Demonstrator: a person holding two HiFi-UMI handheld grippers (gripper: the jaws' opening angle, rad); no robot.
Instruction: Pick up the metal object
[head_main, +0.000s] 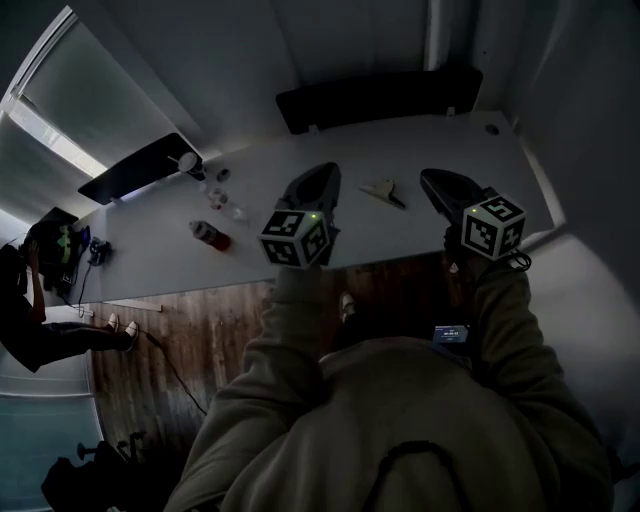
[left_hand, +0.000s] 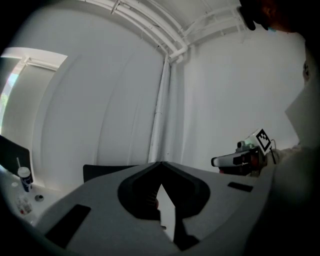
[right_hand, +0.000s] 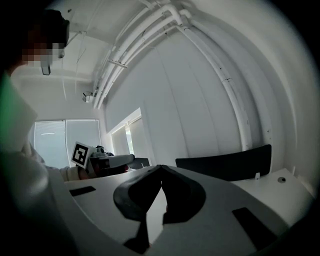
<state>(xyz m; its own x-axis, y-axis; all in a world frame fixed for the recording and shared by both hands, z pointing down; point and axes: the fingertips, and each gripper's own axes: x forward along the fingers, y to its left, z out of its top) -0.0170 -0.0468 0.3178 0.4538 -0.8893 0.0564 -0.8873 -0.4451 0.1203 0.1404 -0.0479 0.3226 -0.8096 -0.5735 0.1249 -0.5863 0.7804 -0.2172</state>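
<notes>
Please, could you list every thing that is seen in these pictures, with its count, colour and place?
table: one, white, before the person
metal object: one, pale, on the table between the grippers
bottle: one, red, on the table, left of the left gripper
cup: one, white top, near the table's left end
small items: a few, too small to tell, between cup and bottle
far panel: one, black, along the table's far edge
left panel: one, black, at the table's left end
floor: brown wood
bystander: one, dark clothes, far left
left gripper: grey, jaws shut, empty
right gripper: grey, jaws shut, empty
</notes>
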